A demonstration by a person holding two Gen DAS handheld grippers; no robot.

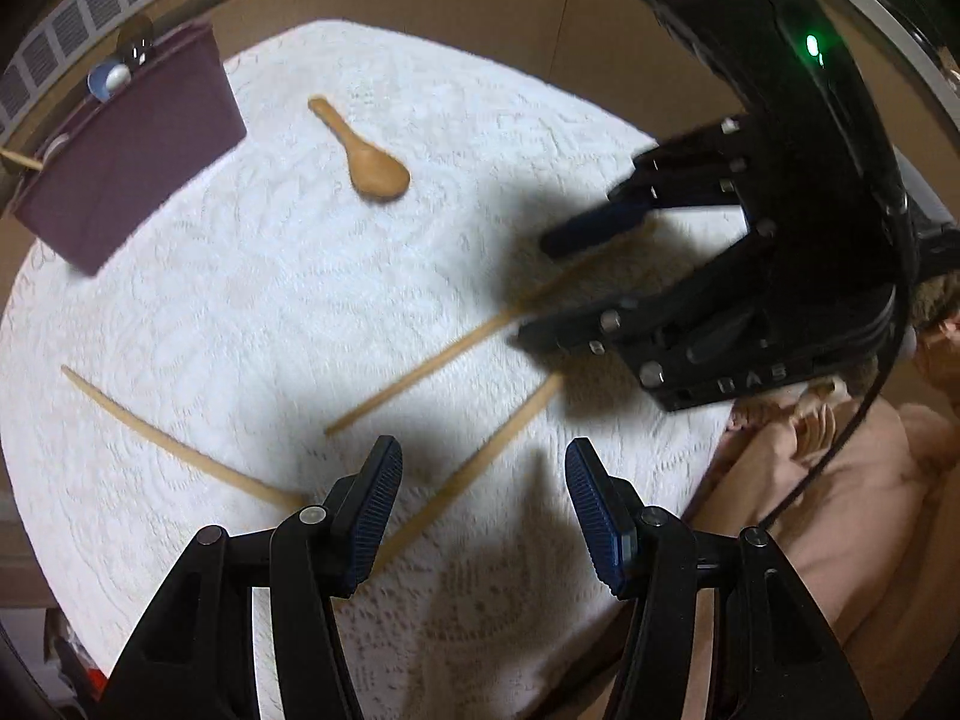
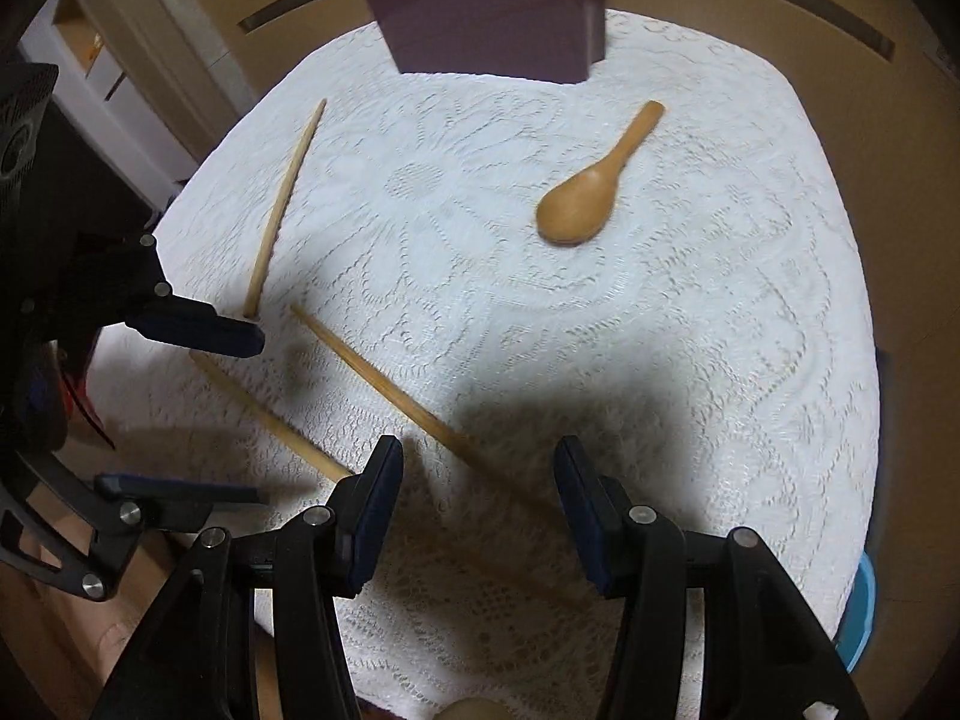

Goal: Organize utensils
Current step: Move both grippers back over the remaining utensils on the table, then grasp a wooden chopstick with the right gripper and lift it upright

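Observation:
Three wooden chopsticks and a wooden spoon lie on a white lace cloth. A purple utensil holder stands at the cloth's far edge with a few utensils in it. My left gripper hangs open just above one chopstick, which runs between its fingers. My right gripper is open over a second chopstick. The third chopstick lies apart, beside the left gripper. Neither gripper holds anything.
The cloth covers a tan table whose edge curves around it. A person's hand holds the right gripper at the table's near side. A black mesh chair stands to the left, and a blue object sits past the cloth's right edge.

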